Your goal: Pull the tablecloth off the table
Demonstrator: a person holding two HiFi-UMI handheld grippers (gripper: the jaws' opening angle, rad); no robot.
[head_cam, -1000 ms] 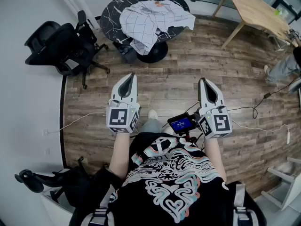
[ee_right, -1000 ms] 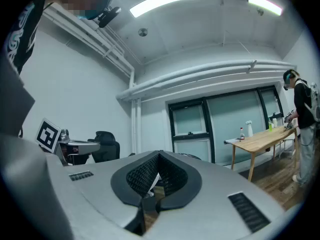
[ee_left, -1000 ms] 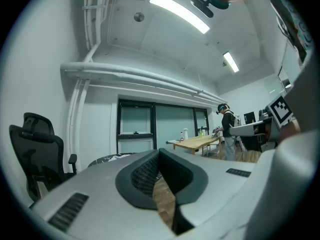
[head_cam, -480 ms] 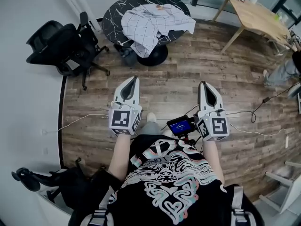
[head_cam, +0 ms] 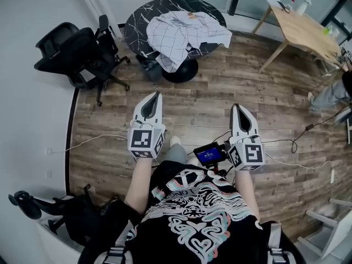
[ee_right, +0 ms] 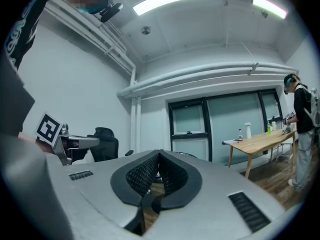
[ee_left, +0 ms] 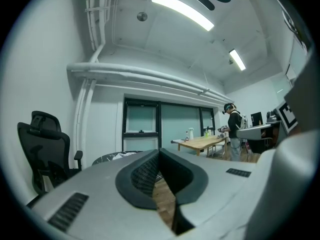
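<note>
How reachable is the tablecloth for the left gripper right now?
Probably not from here: the left gripper, shut, is held well short of the tablecloth heaped on the round black table. Wood floor lies between; stepping closer should do.

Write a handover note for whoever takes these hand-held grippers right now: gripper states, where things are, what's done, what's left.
Left hand-held gripper: shut, empty.
Right hand-held gripper: shut, empty.
Both held level over the wood floor, well short of the round black table.
Tablecloth: checked, crumpled on that table, one part hanging over its near edge.
Done: nothing; the cloth is untouched.
Left: approach the table, grip the hanging part, pull the cloth off.
</note>
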